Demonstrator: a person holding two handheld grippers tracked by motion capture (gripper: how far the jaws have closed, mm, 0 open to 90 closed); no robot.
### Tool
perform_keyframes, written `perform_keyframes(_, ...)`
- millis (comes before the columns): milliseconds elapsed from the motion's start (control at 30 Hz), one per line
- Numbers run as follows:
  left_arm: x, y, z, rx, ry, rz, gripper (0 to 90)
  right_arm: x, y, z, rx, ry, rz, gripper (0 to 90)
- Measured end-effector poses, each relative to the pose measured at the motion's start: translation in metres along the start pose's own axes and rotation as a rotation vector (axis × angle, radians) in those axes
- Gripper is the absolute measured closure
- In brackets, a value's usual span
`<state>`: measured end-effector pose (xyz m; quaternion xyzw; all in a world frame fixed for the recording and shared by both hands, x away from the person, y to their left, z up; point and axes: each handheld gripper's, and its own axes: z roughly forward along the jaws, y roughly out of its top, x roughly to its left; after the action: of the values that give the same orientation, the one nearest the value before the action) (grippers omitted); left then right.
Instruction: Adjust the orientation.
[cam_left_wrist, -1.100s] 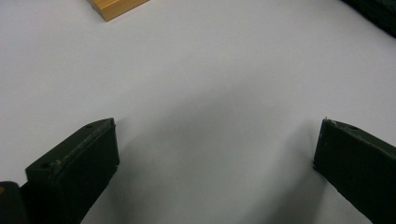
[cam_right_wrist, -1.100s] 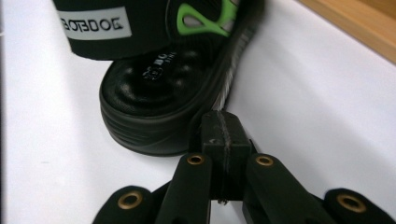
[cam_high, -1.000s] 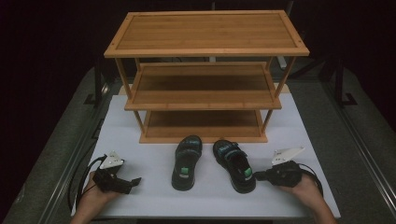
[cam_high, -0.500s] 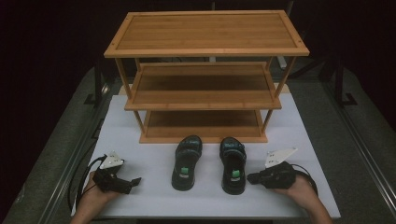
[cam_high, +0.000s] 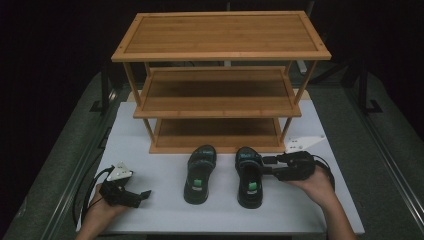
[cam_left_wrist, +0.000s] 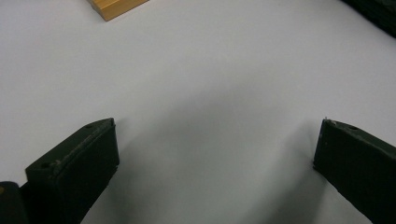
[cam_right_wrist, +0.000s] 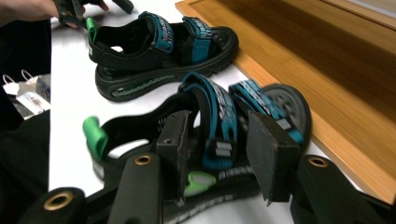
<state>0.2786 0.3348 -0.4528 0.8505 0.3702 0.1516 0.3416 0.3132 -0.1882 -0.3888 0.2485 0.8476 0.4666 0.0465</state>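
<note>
Two black sandals with teal straps lie side by side on the white table (cam_high: 150, 145), toes toward the wooden shoe rack (cam_high: 220, 75). The straps carry pale lettering, but it is too small and blurred to read in either the high view or the right gripper view; no brand can be made out.

The right sandal (cam_high: 249, 176) lies just in front of the rack's bottom shelf, with the right gripper (cam_high: 267, 166) at its outer side. The right gripper view gives what the high view cannot: the jaws have just been opening, and they stand apart on either side of a teal strap (cam_right_wrist: 219, 121) without pressing on it (the strap sits between them, loose). It also shows the green heel tab (cam_right_wrist: 95, 135) and the sole's tread.

The left sandal (cam_high: 199, 173) lies well apart from the left gripper (cam_high: 146, 193), which rests low on the table near the front left corner. The left gripper view shows its jaws wide apart over bare white surface, nothing between them, with a corner of the rack at the top edge.
</note>
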Motion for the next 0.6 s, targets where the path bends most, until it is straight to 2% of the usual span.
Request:
perform_keyframes(200,0.0,0.0,0.0,-0.001,0.0,-0.001,0.0,-0.002,0.01,0.022,0.027,0.027,-0.005,56.8)
perform_keyframes(300,0.0,0.0,0.0,0.0,0.0,0.0,0.0,-0.003,0.011,0.03,0.043,0.035,-0.008,60.5)
perform_keyframes(400,0.0,0.0,0.0,0.0,0.0,-0.001,0.0,-0.002,0.01,0.034,0.053,0.027,-0.021,67.7)
perform_keyframes(600,0.0,0.0,0.0,0.0,0.0,0.0,0.0,-0.003,0.013,0.034,0.046,0.029,-0.021,69.0)
